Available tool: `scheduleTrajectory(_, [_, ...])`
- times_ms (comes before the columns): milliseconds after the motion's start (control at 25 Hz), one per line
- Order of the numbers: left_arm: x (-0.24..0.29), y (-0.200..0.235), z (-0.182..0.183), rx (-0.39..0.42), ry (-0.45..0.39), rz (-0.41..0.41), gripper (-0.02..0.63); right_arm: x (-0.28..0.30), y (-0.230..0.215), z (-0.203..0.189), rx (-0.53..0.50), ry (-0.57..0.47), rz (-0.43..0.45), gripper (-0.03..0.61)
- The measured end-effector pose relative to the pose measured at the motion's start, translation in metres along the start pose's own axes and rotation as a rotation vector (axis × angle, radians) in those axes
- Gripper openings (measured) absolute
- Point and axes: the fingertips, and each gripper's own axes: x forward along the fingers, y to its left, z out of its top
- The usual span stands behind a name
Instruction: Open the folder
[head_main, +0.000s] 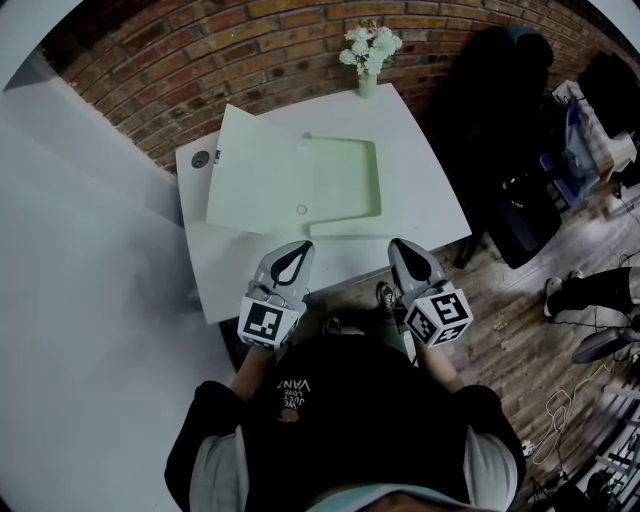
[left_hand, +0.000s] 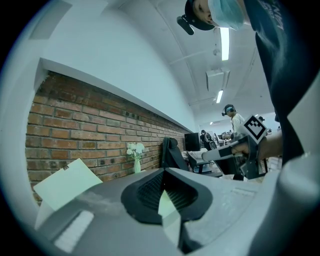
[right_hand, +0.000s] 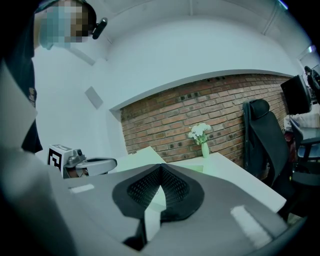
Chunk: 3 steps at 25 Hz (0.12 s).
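Jaws of left gripper (head_main: 296, 252) and right gripper (head_main: 402, 252) are pressed together, empty, at the near edge of the table (head_main: 425, 205). Folder (head_main: 345, 180) lies mid-table, well apart from both, cover (head_main: 255, 165) open leftward. Judged light, thin, bendy plastic; pinch the cover's free edge.

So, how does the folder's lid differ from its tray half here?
The lid stands tilted up, leaning left; the tray half lies flat on the table. The lid is a flat sheet; the tray half is a shallow well with a raised rim. Both are pale green and joined along one side.
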Motion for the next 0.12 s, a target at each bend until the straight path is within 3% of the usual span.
scheduleTrajectory(120, [0.0019,0.0018,-0.0016,0.05,-0.007,-0.008,0.0,0.002,-0.0003,0.0014,-0.004,-0.004,0.0,-0.003])
